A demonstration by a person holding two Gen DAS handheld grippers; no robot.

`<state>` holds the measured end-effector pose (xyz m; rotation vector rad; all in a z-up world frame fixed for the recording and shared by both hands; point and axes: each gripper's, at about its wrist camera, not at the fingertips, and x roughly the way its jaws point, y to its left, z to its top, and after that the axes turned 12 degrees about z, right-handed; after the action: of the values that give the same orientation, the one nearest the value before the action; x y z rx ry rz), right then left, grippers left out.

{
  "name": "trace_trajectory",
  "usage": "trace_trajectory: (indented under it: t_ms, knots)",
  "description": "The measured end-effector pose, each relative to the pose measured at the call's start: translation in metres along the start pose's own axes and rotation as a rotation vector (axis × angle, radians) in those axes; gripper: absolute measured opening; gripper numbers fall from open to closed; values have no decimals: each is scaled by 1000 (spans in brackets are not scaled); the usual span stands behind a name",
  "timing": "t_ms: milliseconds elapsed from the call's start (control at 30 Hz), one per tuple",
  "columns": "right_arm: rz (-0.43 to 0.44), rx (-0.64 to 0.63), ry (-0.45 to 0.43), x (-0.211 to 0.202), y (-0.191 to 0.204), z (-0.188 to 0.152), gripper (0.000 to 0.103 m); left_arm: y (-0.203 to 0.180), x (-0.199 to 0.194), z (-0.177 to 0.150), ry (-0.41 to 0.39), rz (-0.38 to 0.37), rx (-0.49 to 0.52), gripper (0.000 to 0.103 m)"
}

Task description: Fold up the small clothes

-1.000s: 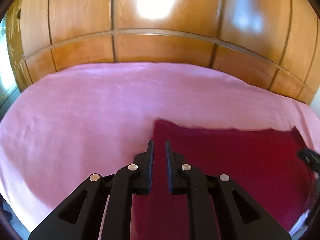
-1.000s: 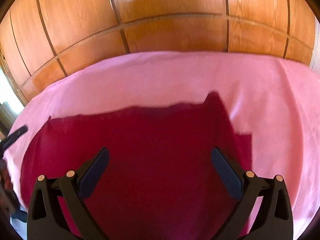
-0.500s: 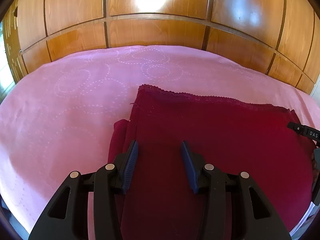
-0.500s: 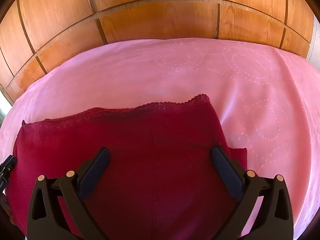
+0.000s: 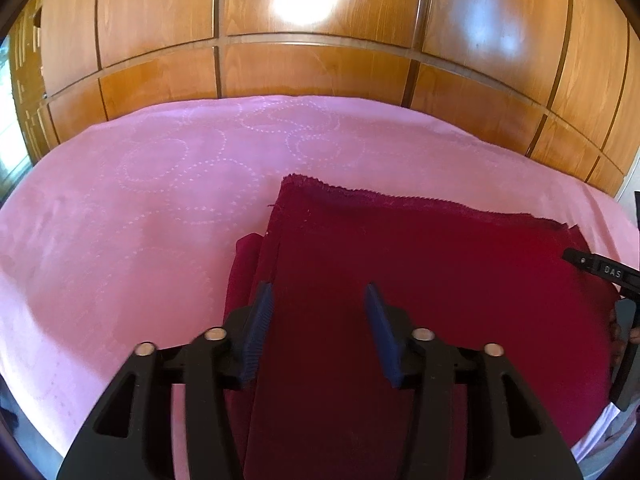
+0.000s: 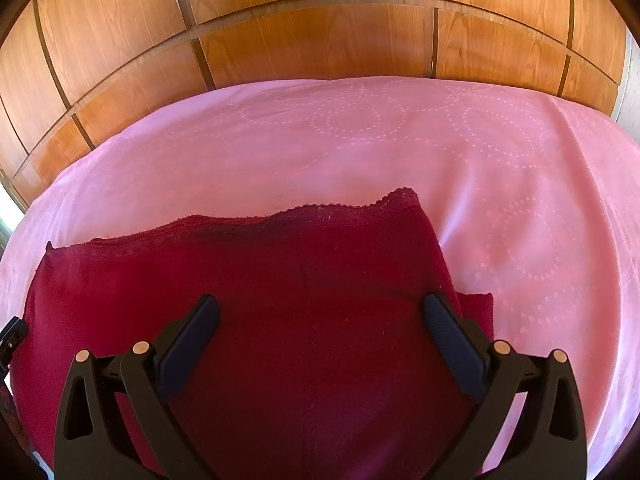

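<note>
Jaws on my left gripper (image 5: 318, 298) have just been opening and now stand about half apart, over the near left part of the maroon garment (image 5: 420, 292). Cloth lies beneath the gap, but neither pad presses on it; I hold nothing there. My right gripper (image 6: 320, 312) is spread wide above the same garment (image 6: 280, 280), likewise empty, with its right pad near the garment's right edge.

Garment lies flat on the pink bedspread (image 5: 140, 220), near my edge of the bed, doubled over: the lace-trimmed hem (image 6: 340, 210) forms the far edge, and a strip of a lower layer (image 6: 476, 308) shows past the right side. Wooden panelling (image 6: 320, 40) stands behind the bed.

I judge one fold just laid and released. The next move, in my view, calls for pinching one side edge with both grippers, through all layers, and carrying it across squarely. Risk noted: the protruding lower layer may slip out of line.
</note>
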<state>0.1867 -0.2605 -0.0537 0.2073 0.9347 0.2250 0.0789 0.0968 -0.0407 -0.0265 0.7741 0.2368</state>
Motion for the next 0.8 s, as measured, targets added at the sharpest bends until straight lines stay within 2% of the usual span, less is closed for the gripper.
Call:
trace_trajectory:
  t_ms: [167, 300, 467, 533, 700, 800]
  knots:
    - [91, 55, -47, -37, -9, -3, 101, -1, -16, -5, -15, -4, 12, 53]
    - [116, 120, -66, -68, -35, -18, 101, -6, -27, -11, -24, -22, 29, 53]
    - [169, 216, -21, -77, -65, -51, 101, -19, -35, -20, -20, -59, 40, 53]
    - [226, 258, -13, -79, -73, -65, 101, -27, -37, -24, -17, -71, 60, 53]
    - [351, 289, -30, -90, -73, -90, 101, -45, -39, -31, -12, -83, 107, 53]
    - [394, 302, -37, -95, -72, -97, 101, -54, -39, -32, -11, -97, 117, 53]
